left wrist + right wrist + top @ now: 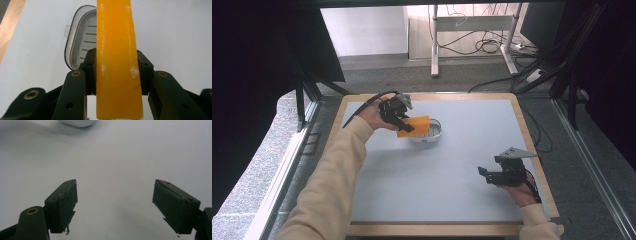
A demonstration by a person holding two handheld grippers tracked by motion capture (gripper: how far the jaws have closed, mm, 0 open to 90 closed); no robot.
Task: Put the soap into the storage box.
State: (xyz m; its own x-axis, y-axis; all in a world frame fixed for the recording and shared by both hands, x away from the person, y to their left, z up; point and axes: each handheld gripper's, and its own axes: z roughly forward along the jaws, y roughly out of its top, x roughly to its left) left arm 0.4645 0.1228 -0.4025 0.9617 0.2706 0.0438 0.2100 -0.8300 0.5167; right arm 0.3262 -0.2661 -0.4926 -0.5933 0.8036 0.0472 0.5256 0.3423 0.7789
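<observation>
- The left gripper (pixel 404 121) is at the far left part of the counter (pixel 462 165); its 2 jaws are closed on an orange block (pixel 413 126), which sits between them.
- In the left gripper view the orange block (pixel 117 62) runs up the middle, clamped on both sides by the black jaws, with pale scuff marks on its face.
- A small white dish (pixel 428 132) with a clear rim sits on the counter just behind and below the block; in the high view the block overlaps its left part. Whether the block touches the dish cannot be told.
- In the left gripper view the dish (pixel 81 42) shows to the left of the block, with a ribbed inner floor and a small tab on its edge.
- The right gripper (pixel 492 174) is near the right front of the counter, well apart from the dish, held by the person's right hand (pixel 521 191).
- In the right gripper view the right gripper (pixel 115 205) has its 2 jaws spread wide with nothing between them, above bare grey surface; the dish's edge (pixel 77 122) shows at the top.
- The counter has a grey top with a wooden border.
</observation>
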